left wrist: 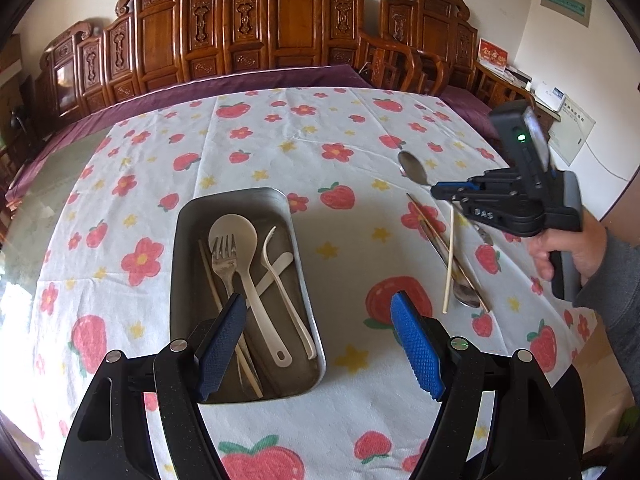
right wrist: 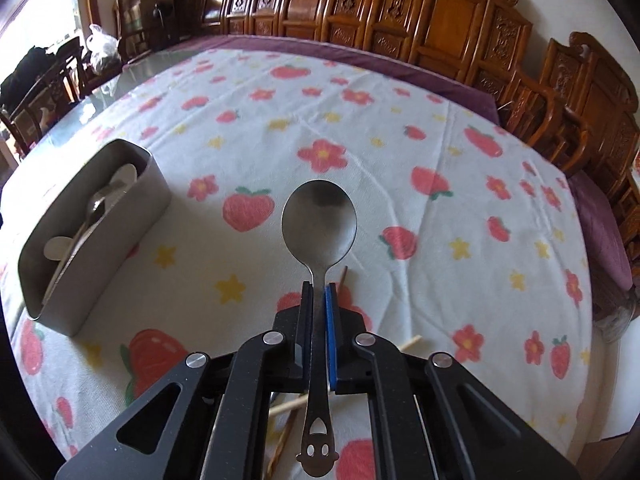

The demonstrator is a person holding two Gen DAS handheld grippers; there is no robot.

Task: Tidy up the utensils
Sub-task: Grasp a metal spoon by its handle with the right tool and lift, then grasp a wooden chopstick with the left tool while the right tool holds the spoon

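Note:
My left gripper (left wrist: pixel 320 344) stands open above the near end of a metal tray (left wrist: pixel 188 248), with nothing between its blue pads. In the tray lie a white spoon (left wrist: pixel 236 240), a fork (left wrist: pixel 224 256), a thin white utensil and a chopstick. My right gripper (right wrist: pixel 319 292) is shut on the handle of a metal spoon (right wrist: pixel 319 224), held off the tablecloth with the bowl pointing away. In the left wrist view that right gripper (left wrist: pixel 436 191) hangs at the right with the spoon (left wrist: pixel 412 168). Beneath it lie a pale chopstick (left wrist: pixel 449 256), a brown chopstick and another metal spoon (left wrist: pixel 466 296).
A white tablecloth (left wrist: pixel 320 128) printed with strawberries and flowers covers the table. Carved wooden chairs (left wrist: pixel 280 28) line the far side. A person's hand (left wrist: pixel 560 252) in a grey sleeve holds the right gripper. In the right wrist view the tray (right wrist: pixel 104 240) sits at the left.

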